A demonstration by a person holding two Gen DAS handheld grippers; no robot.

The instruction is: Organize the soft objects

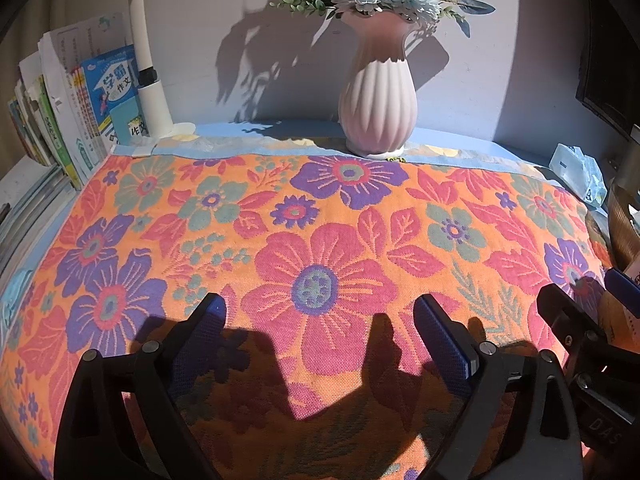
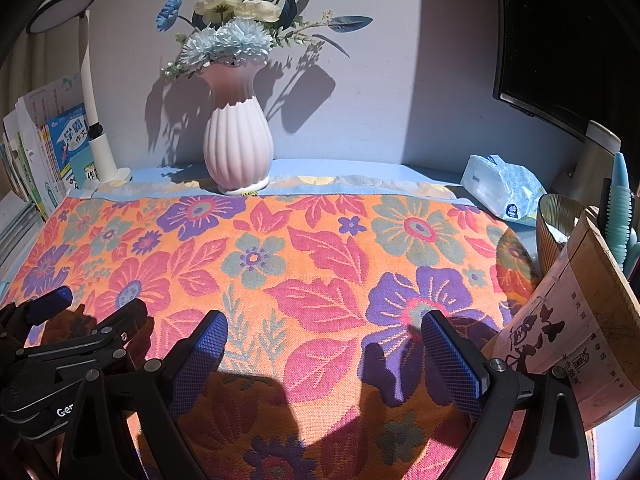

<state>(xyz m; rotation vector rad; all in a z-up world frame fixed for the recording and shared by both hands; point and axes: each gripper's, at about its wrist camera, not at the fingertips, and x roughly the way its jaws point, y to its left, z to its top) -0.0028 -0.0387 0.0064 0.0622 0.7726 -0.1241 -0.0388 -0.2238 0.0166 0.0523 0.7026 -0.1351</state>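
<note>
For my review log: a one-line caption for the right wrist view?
Open right gripper above flat floral cloth, pink vase behind.

desk (image 2: 360, 170) – pale blue top | floral cloth (image 2: 304, 256) lay spread flat | vase (image 2: 238, 148), lamp base (image 2: 105, 160), books (image 2: 44, 160), tissue pack (image 2: 502, 190) stood behind it

A home study desk is sitting against a plain wall: schoolbooks (image 1: 92, 96) are leaning in a row at the left beside a white desk lamp (image 2: 90, 92), a pink ribbed vase (image 2: 238, 144) of artificial flowers is standing at the back, and a tissue pack (image 2: 502, 190) is lying near a dark monitor (image 2: 560, 40)
</note>
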